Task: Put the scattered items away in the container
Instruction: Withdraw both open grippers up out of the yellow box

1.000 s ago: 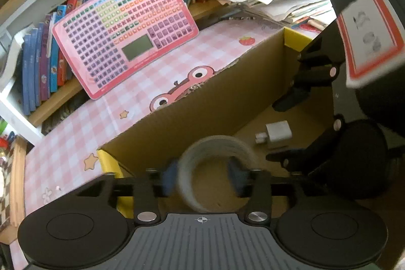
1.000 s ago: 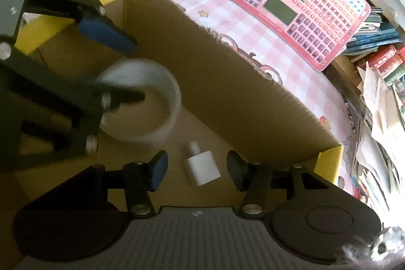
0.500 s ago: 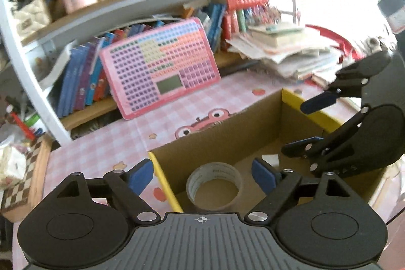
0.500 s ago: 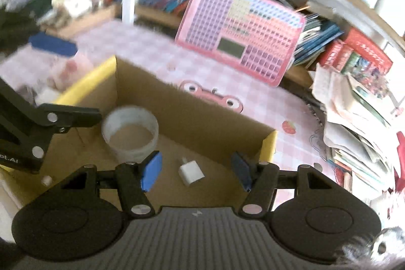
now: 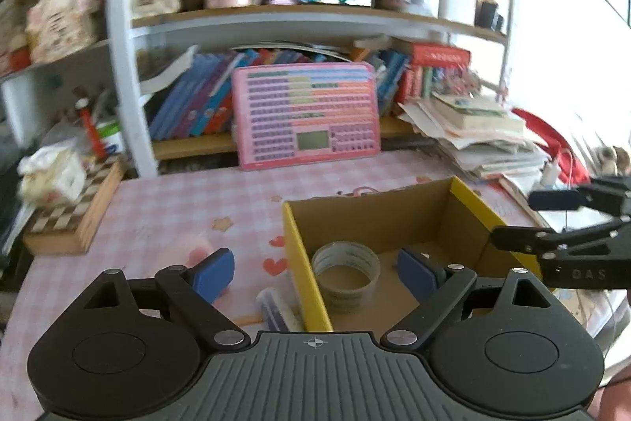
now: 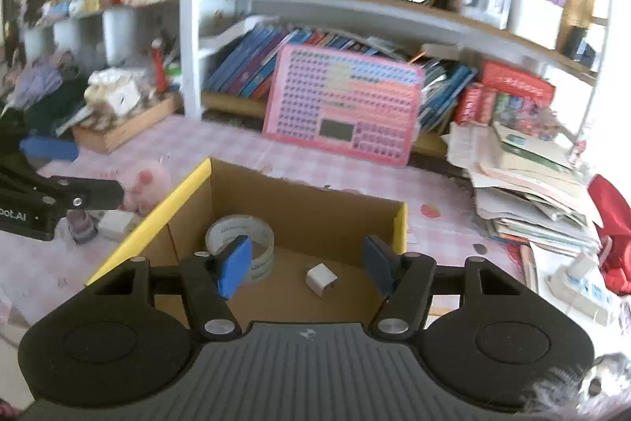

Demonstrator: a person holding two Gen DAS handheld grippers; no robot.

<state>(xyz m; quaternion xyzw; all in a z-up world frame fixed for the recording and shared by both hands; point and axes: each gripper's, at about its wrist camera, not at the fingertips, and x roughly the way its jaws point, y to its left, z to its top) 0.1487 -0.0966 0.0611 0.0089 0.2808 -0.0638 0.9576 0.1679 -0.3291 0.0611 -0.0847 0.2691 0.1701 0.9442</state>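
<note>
The cardboard box (image 5: 398, 219) with yellow rims stands on the pink checked tablecloth. A roll of clear tape (image 5: 346, 271) lies inside it at the left, also seen as the tape roll (image 6: 240, 243) in the right wrist view. A white charger plug (image 6: 321, 279) lies beside it on the box floor. My left gripper (image 5: 313, 273) hovers above the box's left wall, its jaws opening and holding nothing. My right gripper (image 6: 307, 265) hangs over the box, its jaws opening too, with nothing gripped. Outside the box lie a small purple-and-white item (image 5: 276, 308) and a pink plush toy (image 6: 146, 184).
A pink toy keyboard (image 5: 305, 115) leans on the bookshelf behind the table. A paper and book stack (image 6: 528, 184) fills the right side, a checkered wooden box (image 5: 71, 219) the left. A white power strip (image 6: 579, 283) lies at the right.
Both grippers have risen and drawn back from inside the box, and both views have levelled. The left gripper let go of the tape roll, which now rests in the box. Both jaws are wider.
</note>
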